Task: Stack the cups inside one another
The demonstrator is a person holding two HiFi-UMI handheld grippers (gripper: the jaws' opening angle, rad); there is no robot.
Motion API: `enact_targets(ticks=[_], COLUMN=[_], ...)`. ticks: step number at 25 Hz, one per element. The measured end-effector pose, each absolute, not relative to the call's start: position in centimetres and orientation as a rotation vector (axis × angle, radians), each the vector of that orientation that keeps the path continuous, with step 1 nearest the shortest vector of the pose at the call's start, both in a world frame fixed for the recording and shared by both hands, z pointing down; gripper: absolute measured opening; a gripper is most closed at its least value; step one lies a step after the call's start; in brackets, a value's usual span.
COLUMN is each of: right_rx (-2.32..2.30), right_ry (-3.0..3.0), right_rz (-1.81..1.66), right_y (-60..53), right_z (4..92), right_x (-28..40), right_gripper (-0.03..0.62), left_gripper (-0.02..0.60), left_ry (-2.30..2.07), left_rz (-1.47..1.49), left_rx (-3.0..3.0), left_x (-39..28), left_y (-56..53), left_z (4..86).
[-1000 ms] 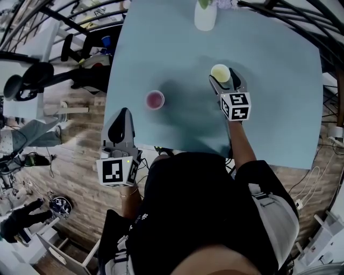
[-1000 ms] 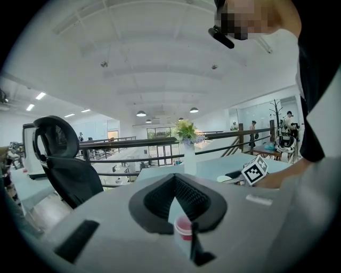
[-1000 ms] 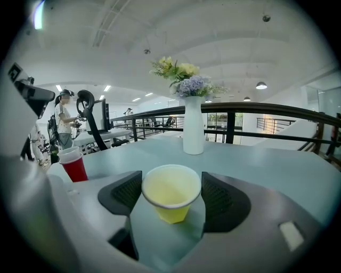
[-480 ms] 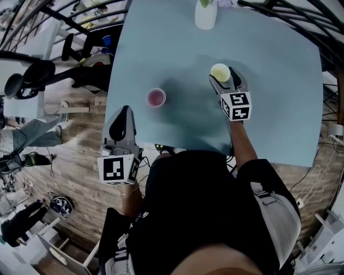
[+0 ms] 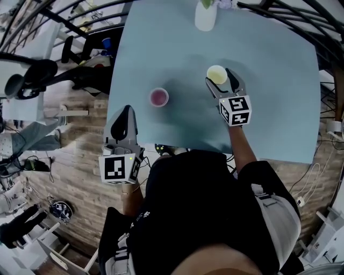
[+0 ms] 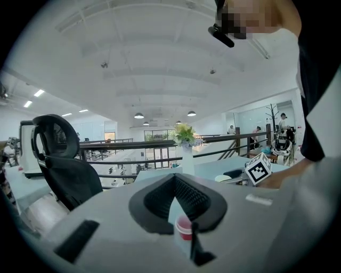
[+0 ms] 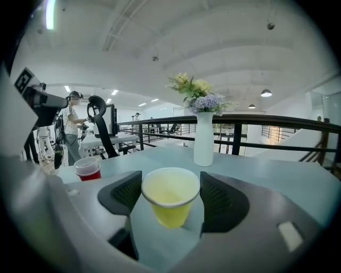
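A yellow paper cup point(image 5: 217, 74) stands upright between the jaws of my right gripper point(image 5: 219, 81) on the pale blue table point(image 5: 269, 113). The right gripper view shows both pads against the yellow cup point(image 7: 170, 200), so the right gripper point(image 7: 170, 205) is shut on it. A red cup point(image 5: 159, 97) stands alone to the left, seen small in the right gripper view point(image 7: 88, 168). My left gripper point(image 5: 122, 121) hovers off the table's near left corner, its tips together and nothing held. Through its jaws point(image 6: 173, 178) the red cup point(image 6: 184, 227) shows ahead.
A white vase with flowers point(image 5: 205, 15) stands at the table's far edge, straight beyond the yellow cup point(image 7: 203, 143). Black railings run behind the table. An office chair point(image 5: 32, 75) and cables sit on the wooden floor to the left.
The right gripper and the yellow cup have shifted a little to the left, toward the red cup. The left gripper has barely moved.
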State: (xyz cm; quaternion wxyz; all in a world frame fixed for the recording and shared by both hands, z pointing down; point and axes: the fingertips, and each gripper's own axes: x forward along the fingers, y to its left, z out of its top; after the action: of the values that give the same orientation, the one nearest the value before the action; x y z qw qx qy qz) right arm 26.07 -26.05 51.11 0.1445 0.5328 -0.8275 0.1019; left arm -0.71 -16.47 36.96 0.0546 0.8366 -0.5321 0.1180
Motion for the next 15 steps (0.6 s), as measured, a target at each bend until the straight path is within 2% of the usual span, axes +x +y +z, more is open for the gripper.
enact_targets(ticks=[15], right_rx=[1.5], right_ry=[-2.496], right_rz=[0.24], right_y=[-23.9], right_z=[46.7], right_x=[20.3], right_gripper=[0.347], left_gripper=[-0.011], left_ry=[-1.601], left_rz=[0.272], left_rx=[2.577], left_x=[-3.9], left_y=[-15.9], left_z=[35.4])
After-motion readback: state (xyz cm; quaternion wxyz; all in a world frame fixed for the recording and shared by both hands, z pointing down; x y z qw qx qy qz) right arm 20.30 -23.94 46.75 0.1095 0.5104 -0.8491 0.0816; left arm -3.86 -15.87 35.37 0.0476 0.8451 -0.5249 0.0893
